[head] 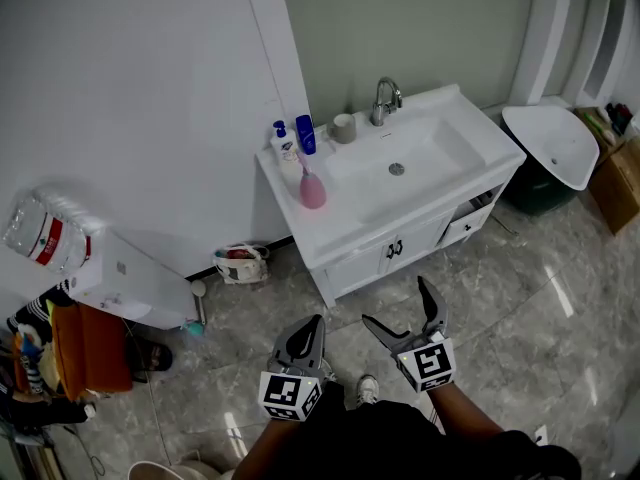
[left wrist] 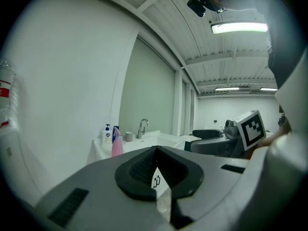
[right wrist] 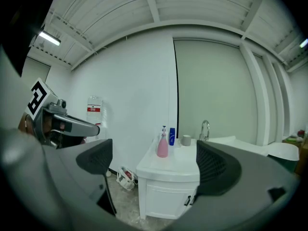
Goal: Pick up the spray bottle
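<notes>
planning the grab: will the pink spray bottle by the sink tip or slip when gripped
The pink spray bottle is tall with a narrow neck, so a push up high would probably tip it. Its smooth-looking plastic body may slip.

The pink spray bottle (head: 312, 188) stands upright near the left end of the white vanity tabletop (head: 330, 230), just beside the sink basin (head: 420, 148).

Ahead of you the spray bottle (head: 312, 188) stands at the sink counter's (head: 345, 233) left end, just before two other bottles (head: 305, 134), with a cup (head: 344, 127) and the tap (head: 385, 100) to their right behind the basin (head: 440, 143), and a bag (head: 240, 263) on the floor further left.
</notes>
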Tool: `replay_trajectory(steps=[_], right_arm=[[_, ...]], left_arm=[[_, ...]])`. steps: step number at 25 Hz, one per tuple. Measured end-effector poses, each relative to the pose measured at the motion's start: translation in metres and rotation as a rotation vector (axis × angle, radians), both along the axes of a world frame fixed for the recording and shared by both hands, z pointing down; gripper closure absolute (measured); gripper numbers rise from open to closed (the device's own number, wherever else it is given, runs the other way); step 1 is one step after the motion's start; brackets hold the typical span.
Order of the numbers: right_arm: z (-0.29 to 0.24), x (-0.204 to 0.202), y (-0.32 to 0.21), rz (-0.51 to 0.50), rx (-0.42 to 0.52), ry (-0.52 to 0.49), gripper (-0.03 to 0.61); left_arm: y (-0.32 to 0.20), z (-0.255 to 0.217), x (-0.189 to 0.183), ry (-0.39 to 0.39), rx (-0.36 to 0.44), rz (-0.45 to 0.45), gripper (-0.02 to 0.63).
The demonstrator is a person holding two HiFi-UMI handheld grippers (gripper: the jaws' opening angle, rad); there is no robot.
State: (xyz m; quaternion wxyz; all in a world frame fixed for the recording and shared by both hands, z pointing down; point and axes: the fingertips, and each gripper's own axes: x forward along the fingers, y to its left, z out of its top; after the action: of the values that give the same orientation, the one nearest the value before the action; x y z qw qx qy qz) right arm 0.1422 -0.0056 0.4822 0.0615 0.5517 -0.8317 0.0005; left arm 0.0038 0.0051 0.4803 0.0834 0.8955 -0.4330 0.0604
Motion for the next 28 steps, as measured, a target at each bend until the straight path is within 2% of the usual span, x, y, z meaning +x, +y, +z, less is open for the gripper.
replay_trajectory(steps=[12,19,28], right_arm=[[0.006,-0.039,-0.114,-0.053,-0.011,0.018,0.043],[0.008,-0.063,-0.182,-0.033,-0.037,0.01,0.043],[0.015,-0.091,-0.243,-0.013,-0.061,0.015,0.043]], left_arm=[[-0.104,0.007,-0.037,0.024,-0.006,-0.044,0.618],[-0.167,0.005,-0.063,0.029,-0.013,-0.04,0.618],[-0.226,0.008,-0.094,0.042,-0.025,-0.022,0.618]])
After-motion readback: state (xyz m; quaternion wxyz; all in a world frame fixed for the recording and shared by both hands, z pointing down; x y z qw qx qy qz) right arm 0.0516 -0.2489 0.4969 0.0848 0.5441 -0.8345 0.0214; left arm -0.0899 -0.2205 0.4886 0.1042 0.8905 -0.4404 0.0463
